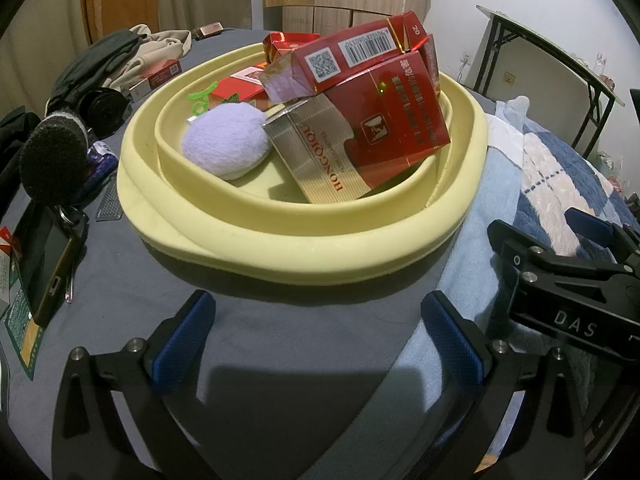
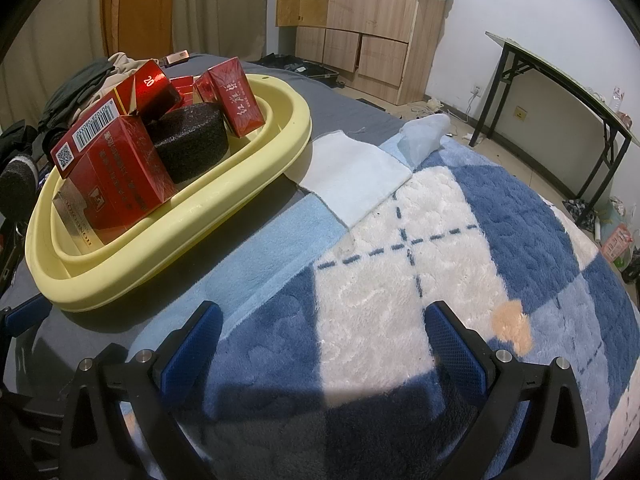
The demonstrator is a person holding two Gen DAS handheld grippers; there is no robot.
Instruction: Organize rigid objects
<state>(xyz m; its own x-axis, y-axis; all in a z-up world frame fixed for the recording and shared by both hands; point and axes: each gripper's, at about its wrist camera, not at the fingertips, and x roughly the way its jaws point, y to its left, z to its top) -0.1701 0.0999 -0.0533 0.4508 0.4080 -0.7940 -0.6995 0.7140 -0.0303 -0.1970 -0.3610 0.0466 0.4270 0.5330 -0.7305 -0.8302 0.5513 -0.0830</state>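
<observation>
Red cigarette cartons (image 1: 384, 104) lie heaped in a pale yellow oval basin (image 1: 304, 248) set on a bed covered by a grey sheet (image 1: 280, 340), with a blue-and-white checked fleece blanket (image 2: 460, 248) spread at 3 o'clock of the basin and a folded white cloth (image 2: 356, 172) just beside its rim. Behind the bed stand a wooden wardrobe (image 2: 360, 12) at 12 o'clock, an orange door (image 2: 136, 4) at 11 o'clock and a black-legged folding table (image 2: 560, 92) against the white wall at 2 o'clock. At least five red cartons can be counted in the basin; an exact tally is not possible because they overlap. One lilac plush pad (image 1: 226, 142) and one black foam block (image 2: 188, 144) rest among them. The front carton reads "HONGQIQU" on its gold band; another shows a barcode, a QR code and the number "20". A sixth red pack (image 1: 158, 78) lies on the sheet outside the basin at 10 o'clock, near dark clothing (image 1: 100, 60). The left gripper (image 1: 316, 344) hangs wide open and empty at 6 o'clock of the basin; the right gripper (image 2: 322, 344), lettered "DAS", is likewise spread wide over the blanket, holding nothing.
</observation>
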